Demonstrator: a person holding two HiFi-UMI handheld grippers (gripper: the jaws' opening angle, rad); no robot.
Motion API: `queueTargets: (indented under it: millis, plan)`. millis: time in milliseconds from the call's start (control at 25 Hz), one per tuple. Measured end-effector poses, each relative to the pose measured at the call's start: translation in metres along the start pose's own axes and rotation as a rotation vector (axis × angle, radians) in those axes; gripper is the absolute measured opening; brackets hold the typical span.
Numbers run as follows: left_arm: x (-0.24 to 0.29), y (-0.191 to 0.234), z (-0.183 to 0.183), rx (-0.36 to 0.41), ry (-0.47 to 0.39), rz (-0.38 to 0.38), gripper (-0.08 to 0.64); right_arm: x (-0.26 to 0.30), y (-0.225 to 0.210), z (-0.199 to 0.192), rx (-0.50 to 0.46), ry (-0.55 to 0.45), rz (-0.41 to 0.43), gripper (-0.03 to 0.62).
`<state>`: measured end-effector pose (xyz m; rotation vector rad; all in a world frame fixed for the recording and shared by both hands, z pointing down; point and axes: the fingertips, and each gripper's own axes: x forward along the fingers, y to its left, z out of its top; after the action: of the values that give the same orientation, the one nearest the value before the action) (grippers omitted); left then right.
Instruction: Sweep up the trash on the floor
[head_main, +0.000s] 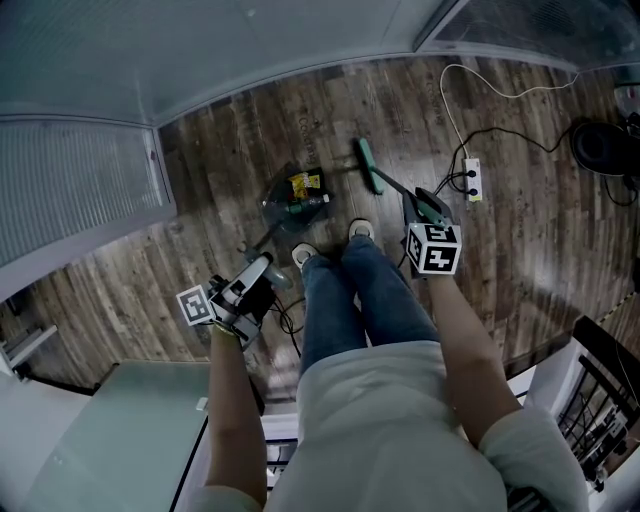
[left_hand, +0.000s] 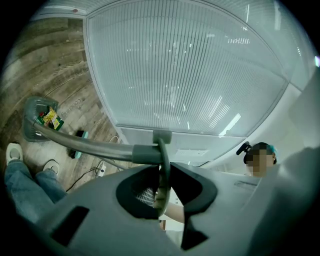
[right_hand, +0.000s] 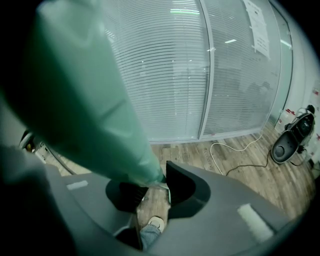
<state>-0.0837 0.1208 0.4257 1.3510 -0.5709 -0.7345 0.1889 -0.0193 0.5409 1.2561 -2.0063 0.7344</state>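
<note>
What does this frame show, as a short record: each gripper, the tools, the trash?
left gripper: shut on dustpan handle
right gripper: shut on broom handle
dustpan: on the wood floor, ahead of the person's shoes
trash: yellow and green wrappers, inside the dustpan
broom head: on the floor, right of the dustpan, apart from it
other: power strip, further right
</note>
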Motion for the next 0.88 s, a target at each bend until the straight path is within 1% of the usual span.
queueTargets:
  millis: [480,880]
  plan:
    - [0.0024,-0.0027,-0.0004,0.000,0.000,-0.012,0.064,0.0005,-0.0003,0.0039,-0.008,0.002,0.007,0.095]
    - [0.0022,-0.0034,0.0004,-0.009,-0.009,-0.005,0.064,0.0038,-0.0014,0.0095,-0.028,0.010,0.021,0.095]
